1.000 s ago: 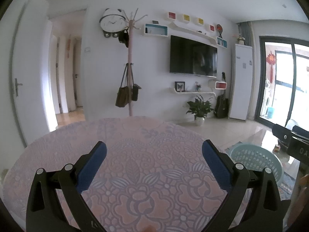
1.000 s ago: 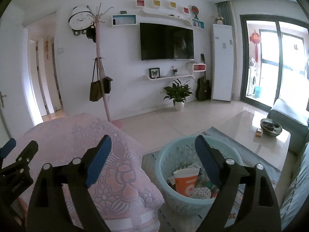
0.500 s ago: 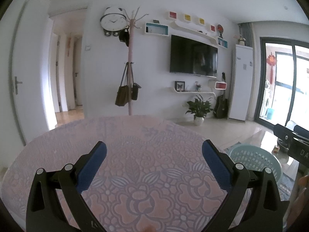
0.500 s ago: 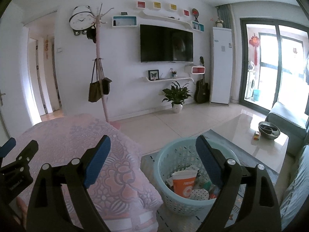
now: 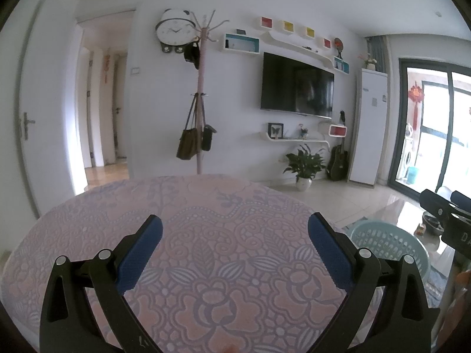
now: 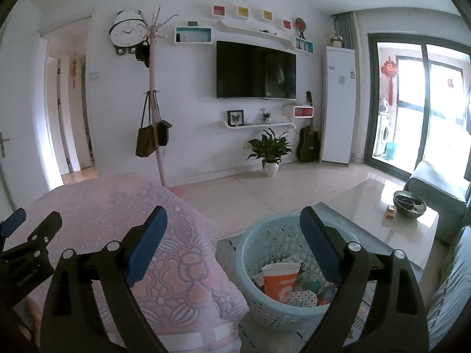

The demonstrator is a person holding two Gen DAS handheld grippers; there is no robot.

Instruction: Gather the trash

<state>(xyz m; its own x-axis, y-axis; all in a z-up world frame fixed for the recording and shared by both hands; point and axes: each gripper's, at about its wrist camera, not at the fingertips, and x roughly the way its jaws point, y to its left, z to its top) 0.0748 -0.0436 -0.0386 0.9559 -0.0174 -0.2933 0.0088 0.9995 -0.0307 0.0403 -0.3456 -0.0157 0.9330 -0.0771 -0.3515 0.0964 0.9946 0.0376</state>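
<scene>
both grippers gape wide with nothing between the blue pads. left gripper (image 5: 235, 244) hangs over the pink patterned cloth (image 5: 206, 235), touching nothing. right gripper (image 6: 234, 235) hangs past the cloth's edge, above the pale blue basket (image 6: 265, 241) on the floor. trash lies inside that basket, an orange cup (image 6: 279, 281) standing among wrappers, just under the right pad (image 6: 319, 250).

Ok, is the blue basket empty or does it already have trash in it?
Not empty: the blue basket stands upright on the floor and holds an orange cup plus mixed wrappers.
</scene>
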